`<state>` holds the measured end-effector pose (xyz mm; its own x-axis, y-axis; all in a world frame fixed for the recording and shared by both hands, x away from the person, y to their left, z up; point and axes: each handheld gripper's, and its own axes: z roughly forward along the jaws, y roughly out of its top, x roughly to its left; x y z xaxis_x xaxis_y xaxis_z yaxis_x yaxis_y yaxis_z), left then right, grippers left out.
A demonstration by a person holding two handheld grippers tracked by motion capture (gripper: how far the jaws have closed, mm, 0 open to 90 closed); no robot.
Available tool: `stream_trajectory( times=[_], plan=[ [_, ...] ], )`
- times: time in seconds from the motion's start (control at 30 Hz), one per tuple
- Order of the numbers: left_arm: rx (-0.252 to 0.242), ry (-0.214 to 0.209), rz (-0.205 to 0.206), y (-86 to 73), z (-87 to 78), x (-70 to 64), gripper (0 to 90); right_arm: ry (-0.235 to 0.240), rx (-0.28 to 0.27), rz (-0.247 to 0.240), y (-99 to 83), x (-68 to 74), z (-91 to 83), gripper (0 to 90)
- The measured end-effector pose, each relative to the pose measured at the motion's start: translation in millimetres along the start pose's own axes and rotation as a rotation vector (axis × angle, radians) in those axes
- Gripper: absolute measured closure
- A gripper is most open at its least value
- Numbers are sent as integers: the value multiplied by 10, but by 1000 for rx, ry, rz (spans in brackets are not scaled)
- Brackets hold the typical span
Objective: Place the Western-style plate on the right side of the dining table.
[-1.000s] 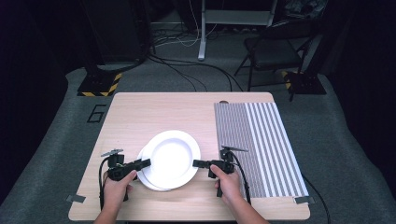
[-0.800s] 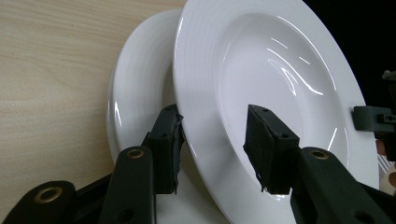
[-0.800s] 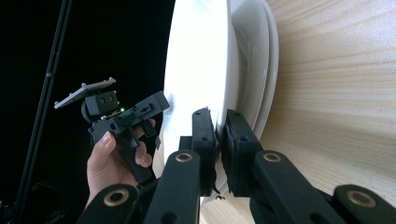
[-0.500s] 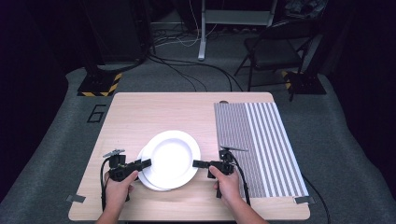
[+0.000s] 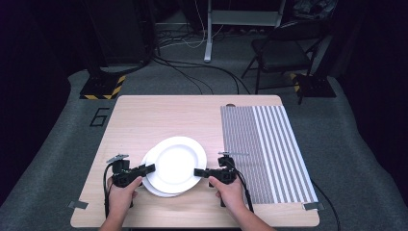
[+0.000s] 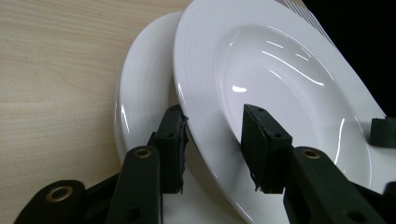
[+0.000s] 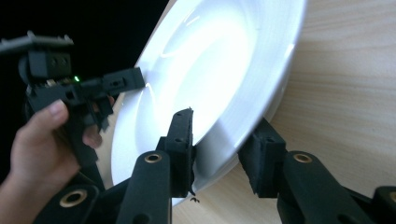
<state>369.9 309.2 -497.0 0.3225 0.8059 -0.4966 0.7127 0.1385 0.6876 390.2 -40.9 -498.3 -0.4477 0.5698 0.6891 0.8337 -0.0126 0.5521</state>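
High view is showing a light wooden counter (image 5: pixel 159 115) with two white plates stacked near its near edge, the upper plate (image 5: pixel 176 163) lying slightly right and far of the lower plate (image 5: pixel 153 185), whose rim is peeking out at the near left. A grey striped mat (image 5: pixel 264 144) is covering the right part of the counter, apart from the plates. The person's left hand (image 5: pixel 121 192) is bringing the left gripper (image 5: pixel 148 168) to the left rim of the stack, and the right hand (image 5: pixel 230 190) is bringing the right gripper (image 5: pixel 198 172) to the right rim.

In the left gripper view the jaws of the left gripper (image 6: pixel 212 140) are standing partly open astride the rim of the upper plate (image 6: pixel 280 70), one jaw above it and one between the two plates, over the lower plate (image 6: pixel 140 93); whether the pads are pressing on the rim is hard to tell.

In the right gripper view the right gripper (image 7: pixel 224 140) is likewise straddling the upper plate (image 7: pixel 210 60) with its jaws partly open, a gap seeming to show beside the rim. The left gripper (image 7: pixel 135 79) is touching the far rim there, with the left hand (image 7: pixel 42 140) wrapped around it.
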Motion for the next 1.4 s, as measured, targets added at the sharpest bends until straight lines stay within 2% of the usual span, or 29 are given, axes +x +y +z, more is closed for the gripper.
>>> stream_trajectory(
  times=[0.07, 0.1, 0.4, 0.63, 0.7, 0.93, 1.0, 1.07, 1.1, 1.37, 1.4],
  plan=[
    [4, 2, -20, -2, -11, -9, 607, -46, -7, -56, -9, 67, 22, 613],
    [4, 1, -21, -2, -13, -10, 607, -50, -7, -62, -9, 71, 23, 612],
    [-5, 0, -1, 11, -18, -55, 590, -70, -36, -102, -2, 99, 5, 578],
    [-7, -9, 10, 26, -37, -113, 584, -85, -52, -109, 5, 106, -19, 551],
    [-13, -8, 25, 31, -40, -122, 584, -93, -48, -107, 10, 102, -21, 547],
    [-19, 9, 50, 35, -48, -165, 576, -126, -64, -170, 18, 150, -32, 542],
    [-25, 6, 61, 40, -58, -171, 576, -123, -61, -167, 21, 162, -43, 533],
    [-38, 1, 52, 42, -65, -207, 576, -124, -64, -169, 30, 155, -52, 523],
    [-44, -2, 65, 49, -72, -232, 574, -124, -65, -164, 41, 149, -65, 516],
    [-70, -8, 85, 79, -83, -326, 573, -125, -80, -167, 72, 143, -134, 506],
    [-73, -5, 98, 85, -84, -334, 573, -126, -82, -161, 75, 143, -143, 504]
  ],
)
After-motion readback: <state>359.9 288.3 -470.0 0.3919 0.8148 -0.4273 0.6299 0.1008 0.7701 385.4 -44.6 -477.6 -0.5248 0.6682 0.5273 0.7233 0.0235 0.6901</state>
